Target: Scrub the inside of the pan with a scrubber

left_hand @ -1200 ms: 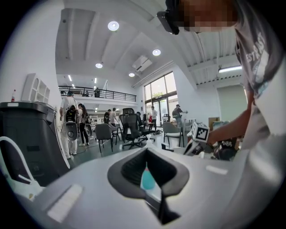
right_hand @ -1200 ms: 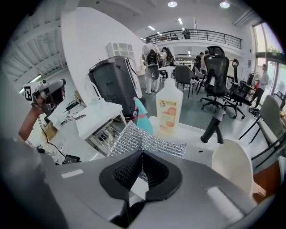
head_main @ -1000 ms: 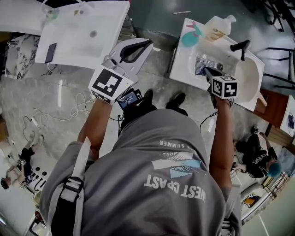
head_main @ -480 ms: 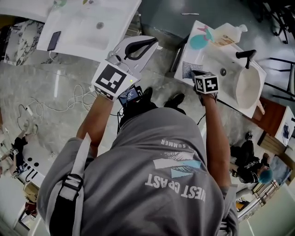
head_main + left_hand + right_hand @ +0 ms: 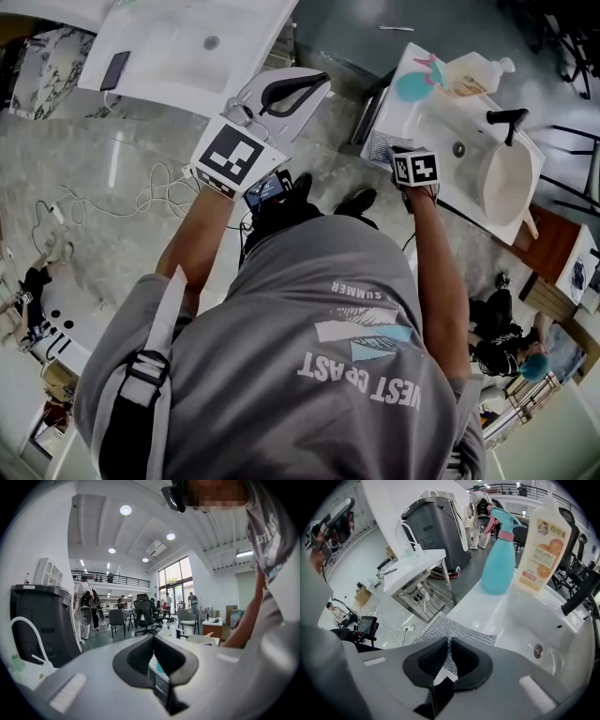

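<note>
Hovering nose-down over the scrubber point(image 5: 454, 627): right tongs point(image 5: 448, 643), jaws a narrow slit apart, just been opening, nothing between them; the mesh shows through the gap, below the tips. Left tongs point(image 5: 153, 641) held out level, away from the sink, jaws together or all but, empty

Risks, as judged:
- slit looks too narrow for the pad; closing from here would nip a corner or skate over the mesh
- scrubber lies flat on the sink point(image 5: 480, 603) ledge, close to the outer lip; a glancing push could slide it off to the floor point(image 5: 122, 187)
- thin pad on a hard slick ledge: tips may strike the ledge before they get any bite
- spray bottle point(image 5: 499, 559) and soap bottle point(image 5: 541, 545) stand just beyond on the same ledge; an overshoot could topple them
- pale oval at the basin's far end, brown handle over the edge, taken for the pan point(image 5: 506, 178); well apart from the scrubber, past the tap point(image 5: 581, 599); nothing steadies it, so it may shift once scrubbed

Surface: white, glossy, hard; wet or dry cannot be told; drain point(image 5: 538, 651) open

Room: grey polished floor, cables point(image 5: 150, 202) trailing, a second sink point(image 5: 187, 37) opposite, then office chairs, people standing, tall windows
</note>
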`<state>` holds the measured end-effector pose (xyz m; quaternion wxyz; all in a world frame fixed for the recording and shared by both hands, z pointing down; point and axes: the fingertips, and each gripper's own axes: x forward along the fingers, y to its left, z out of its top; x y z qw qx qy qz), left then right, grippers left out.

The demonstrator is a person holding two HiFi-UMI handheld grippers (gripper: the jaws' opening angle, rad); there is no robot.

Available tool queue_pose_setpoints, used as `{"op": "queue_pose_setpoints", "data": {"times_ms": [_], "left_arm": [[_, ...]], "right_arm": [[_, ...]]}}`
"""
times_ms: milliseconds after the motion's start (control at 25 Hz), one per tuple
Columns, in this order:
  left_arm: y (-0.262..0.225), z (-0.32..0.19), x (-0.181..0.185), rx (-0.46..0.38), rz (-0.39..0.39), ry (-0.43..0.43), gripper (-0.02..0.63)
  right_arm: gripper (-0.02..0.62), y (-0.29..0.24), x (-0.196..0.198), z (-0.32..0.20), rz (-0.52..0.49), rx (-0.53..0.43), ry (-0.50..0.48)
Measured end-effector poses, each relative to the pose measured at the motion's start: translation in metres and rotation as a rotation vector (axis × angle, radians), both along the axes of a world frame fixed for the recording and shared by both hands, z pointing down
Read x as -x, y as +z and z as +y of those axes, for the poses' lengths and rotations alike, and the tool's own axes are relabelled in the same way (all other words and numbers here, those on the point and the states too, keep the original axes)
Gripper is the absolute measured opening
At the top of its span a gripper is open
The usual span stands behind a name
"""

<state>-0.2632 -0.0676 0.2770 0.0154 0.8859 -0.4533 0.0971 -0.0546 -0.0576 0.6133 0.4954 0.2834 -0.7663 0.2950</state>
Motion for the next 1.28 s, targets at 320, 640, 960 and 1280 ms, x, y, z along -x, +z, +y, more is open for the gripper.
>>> {"op": "queue_pose_setpoints", "data": {"times_ms": [320, 640, 960, 1280], "left_arm": [[-0.005, 0.001, -0.001, -0.013, 0.005, 0.011, 0.003], [-0.010, 0.000, -0.007, -0.021, 0.012, 0.033, 0.003], [-0.018, -0.001, -0.014, -0.041, 0.024, 0.062, 0.003], [-0.019, -0.002, -0.013, -0.043, 0.029, 0.077, 0.003]], "right_arm": [[0.086, -0.022, -0.006, 0.001, -0.033, -0.046, 0.025], [0.021, -0.156, -0.014, -0.031, -0.260, -0.336, 0.179], [0.002, -0.346, -0.001, -0.026, -0.560, -0.700, 0.161], [0.000, -0.414, 0.006, 0.001, -0.573, -0.816, 0.110]]}}
